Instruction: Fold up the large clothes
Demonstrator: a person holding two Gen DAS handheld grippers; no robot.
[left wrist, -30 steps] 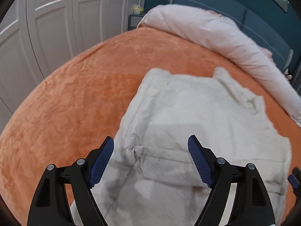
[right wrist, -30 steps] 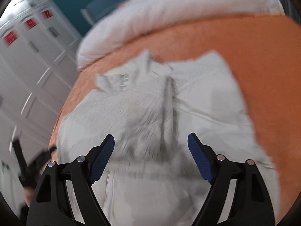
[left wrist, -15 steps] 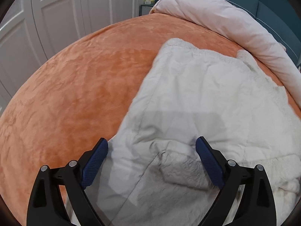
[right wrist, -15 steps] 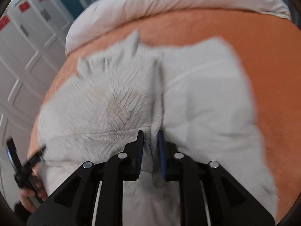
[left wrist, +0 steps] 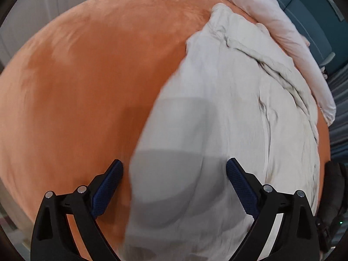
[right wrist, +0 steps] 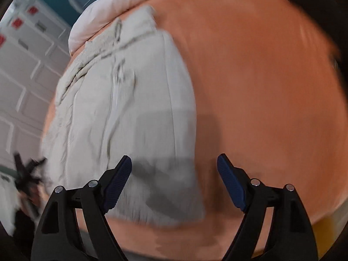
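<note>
Orange plush bedspread [left wrist: 82, 82] covers the bed, with a pale pink duvet [left wrist: 280, 24] bunched along its far edge beneath a teal headboard [left wrist: 313, 6]; white panelled wardrobe doors [right wrist: 26, 69] stand to one side. Lying flat on the spread is the off-white garment [left wrist: 228, 108], soft and creased, rumpled at its far end, apparently folded lengthwise, though motion blur smears the detail. Left gripper [left wrist: 174, 174] hovers over its near end, blue-padded fingers wide apart, gripping nothing. Right gripper [right wrist: 174, 169] hangs spread above the garment's near corner, also empty.
</note>
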